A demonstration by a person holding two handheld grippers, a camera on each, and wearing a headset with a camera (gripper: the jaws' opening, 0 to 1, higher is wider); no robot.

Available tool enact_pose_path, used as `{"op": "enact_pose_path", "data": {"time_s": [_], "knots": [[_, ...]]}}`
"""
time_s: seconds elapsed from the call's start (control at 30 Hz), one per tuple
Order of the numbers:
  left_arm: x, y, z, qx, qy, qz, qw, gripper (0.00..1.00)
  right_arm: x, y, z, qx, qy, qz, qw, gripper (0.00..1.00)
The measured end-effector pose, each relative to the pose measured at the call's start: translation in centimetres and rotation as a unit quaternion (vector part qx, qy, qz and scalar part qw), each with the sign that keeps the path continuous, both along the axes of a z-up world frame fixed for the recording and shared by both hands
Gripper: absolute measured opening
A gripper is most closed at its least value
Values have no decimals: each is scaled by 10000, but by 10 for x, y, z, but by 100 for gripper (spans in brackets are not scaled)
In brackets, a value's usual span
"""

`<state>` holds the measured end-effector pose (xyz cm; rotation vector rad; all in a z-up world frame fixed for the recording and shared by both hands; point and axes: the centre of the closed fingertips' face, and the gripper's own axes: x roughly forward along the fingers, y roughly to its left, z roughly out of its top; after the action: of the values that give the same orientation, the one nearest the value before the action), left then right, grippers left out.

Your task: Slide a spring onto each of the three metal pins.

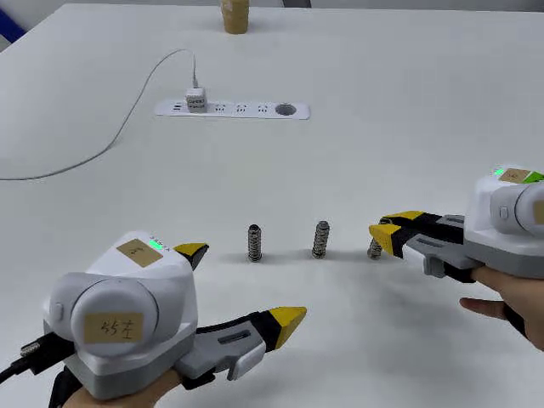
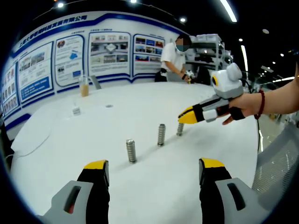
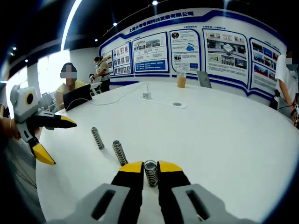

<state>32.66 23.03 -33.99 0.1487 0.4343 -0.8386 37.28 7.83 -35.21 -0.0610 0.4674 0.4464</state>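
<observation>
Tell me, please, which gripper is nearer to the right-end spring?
Right. The right gripper grips the right-end spring between its jaws; the left gripper hangs open, short of the row's other end.

free: table [image 1: 408, 127] around springs [image 1: 254, 243] | obstacles: power strip [image 1: 246, 110], cable [image 1: 127, 117] far side

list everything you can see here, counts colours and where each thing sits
springs: 3, grey metal, upright in a row mid-table: left spring, middle spring, right spring
table: 1, white, under everything
power strip: 1, white, beyond the springs
charger: 1, white, plugged into the strip's left end
cable: 1, pale, runs from the charger off to the left
cup: 1, brownish, far table edge
posters: several, blue and white, back wall
people: 3, beyond the table
left hand-held gripper: 1, white with yellow tips, near left, open, empty
right hand-held gripper: 1, same colours, closed around the right spring
</observation>
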Motion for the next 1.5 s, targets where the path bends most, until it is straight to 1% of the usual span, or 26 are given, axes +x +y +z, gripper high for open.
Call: {"op": "enact_pose_path", "data": {"time_s": [0.27, 0.37, 0.5, 0.57, 0.6, 0.7, 0.77, 0.8, 0.9, 1.0, 1.2, 1.3, 1.37, 1.5], "knots": [[1, 3, -1, 36, -5, 49, 10000, 79, -2, 1, -9, -12, 94, -19, 10000, 12], [1, 4, -1, 48, -2, 63, 10000, 79, -2, 1, -9, 15, 77, -37, 10000, 12], [2, 5, -1, 58, 3, 78, 10000, 78, -3, 2, -9, 46, 115, -40, 9999, 13], [2, 6, -2, 68, -1, 93, 9999, 78, -4, 2, -10, 88, 152, -60, 9998, 15], [3, 7, -2, 81, 0, 118, 9999, 78, -4, 3, -9, 142, 170, -79, 9997, 16], [4, 9, -1, 69, 4, 154, 9999, 78, -5, 4, -4, 184, 133, -67, 9997, 19], [4, 10, 0, 75, 6, 174, 9998, 78, -6, 6, -1, 210, 128, -53, 9997, 22], [5, 12, 0, 86, 11, 193, 9998, 78, -6, 6, 0, 212, 159, -51, 9996, 24], [7, 15, 1, 93, 22, 247, 9996, 79, -9, 6, 4, 172, 132, -39, 9998, 26], [7, 17, 3, 87, 23, 269, 9996, 79, -12, 5, 7, 161, 188, -55, 9997, 32], [7, 22, 8, 119, 16, 287, 9995, 81, -20, 4, 15, 116, 163, -48, 9998, 38], [8, 24, 11, 123, 2, 296, 9995, 81, -25, 2, 19, 128, 187, -119, 9997, 43], [7, 26, 12, 158, 15, 297, 9994, 81, -29, 1, 22, 137, 172, -132, 9997, 45], [6, 30, 13, 197, 31, 304, 9993, 82, -37, 0, 26, 195, 216, -166, 9994, 49]]}}
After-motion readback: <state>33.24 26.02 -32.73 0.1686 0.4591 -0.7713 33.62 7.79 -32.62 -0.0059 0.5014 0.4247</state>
